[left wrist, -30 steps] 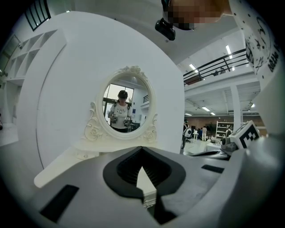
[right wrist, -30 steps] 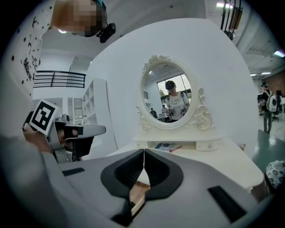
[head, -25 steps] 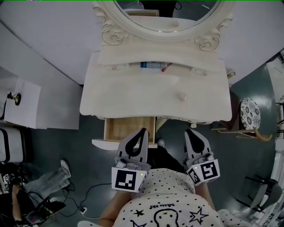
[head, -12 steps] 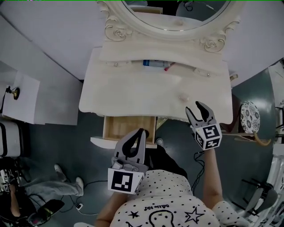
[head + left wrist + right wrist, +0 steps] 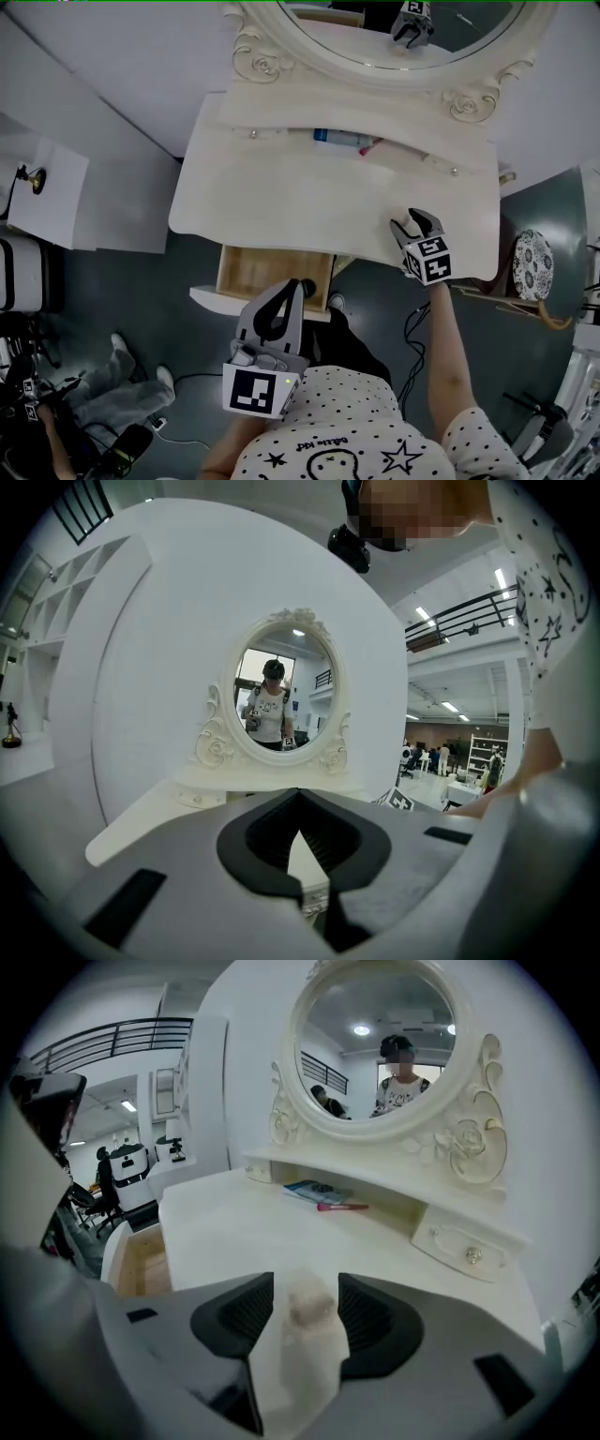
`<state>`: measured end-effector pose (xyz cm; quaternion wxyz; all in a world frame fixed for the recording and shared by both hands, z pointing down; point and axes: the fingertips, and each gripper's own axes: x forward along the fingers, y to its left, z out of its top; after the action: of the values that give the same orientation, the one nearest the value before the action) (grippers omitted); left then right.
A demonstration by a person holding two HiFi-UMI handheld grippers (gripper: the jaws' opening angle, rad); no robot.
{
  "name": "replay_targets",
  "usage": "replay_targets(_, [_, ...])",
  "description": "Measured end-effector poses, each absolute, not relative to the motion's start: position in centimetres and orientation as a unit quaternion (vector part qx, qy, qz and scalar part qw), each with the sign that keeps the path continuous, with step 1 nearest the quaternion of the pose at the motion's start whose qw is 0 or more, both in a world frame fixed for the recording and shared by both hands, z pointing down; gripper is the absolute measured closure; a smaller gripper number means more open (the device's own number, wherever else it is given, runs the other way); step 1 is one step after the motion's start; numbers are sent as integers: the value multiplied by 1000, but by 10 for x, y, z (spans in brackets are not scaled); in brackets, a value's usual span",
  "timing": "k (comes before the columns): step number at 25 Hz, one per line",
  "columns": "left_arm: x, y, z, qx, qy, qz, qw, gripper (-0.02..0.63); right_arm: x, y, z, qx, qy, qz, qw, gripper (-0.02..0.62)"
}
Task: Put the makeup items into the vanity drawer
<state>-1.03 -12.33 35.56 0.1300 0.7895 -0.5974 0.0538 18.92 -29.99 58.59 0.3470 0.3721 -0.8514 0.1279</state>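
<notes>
The right gripper (image 5: pixel 412 225) now reaches out over the vanity top (image 5: pixel 300 202) — its jaws have just been opening, and a small pale item (image 5: pixel 309 1302), perhaps a sponge, sits between them.

A round stool with a black-and-white patterned seat (image 5: pixel 532 265) stands on the dark grey floor (image 5: pixel 131 281) at the right. At far left, a white cabinet (image 5: pixel 52 202) bears a small dark figurine (image 5: pixel 30 178). A person's jeans-clad legs (image 5: pixel 103 401) lie near left.

Lab/studio hall w/ mock vanity (image 5: pixel 281 202), white backdrop (image 5: pixel 112 84), mezz. rail (image 5: pixel 459 621)
</notes>
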Motion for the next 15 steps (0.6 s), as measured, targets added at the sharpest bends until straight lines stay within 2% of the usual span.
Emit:
replay_targets(8, [-20,-131,365,780,-606,60,141,611,189,-309,604,370,-843,108,375,391])
replay_targets(10, [-21,-133,365,781,-605,59,143,611,189,-310,605,370,-841,102,381,417])
replay_targets(15, [-22,-137,363,787,-599,55,141,611,191,-310,593,396,-833,99,373,436])
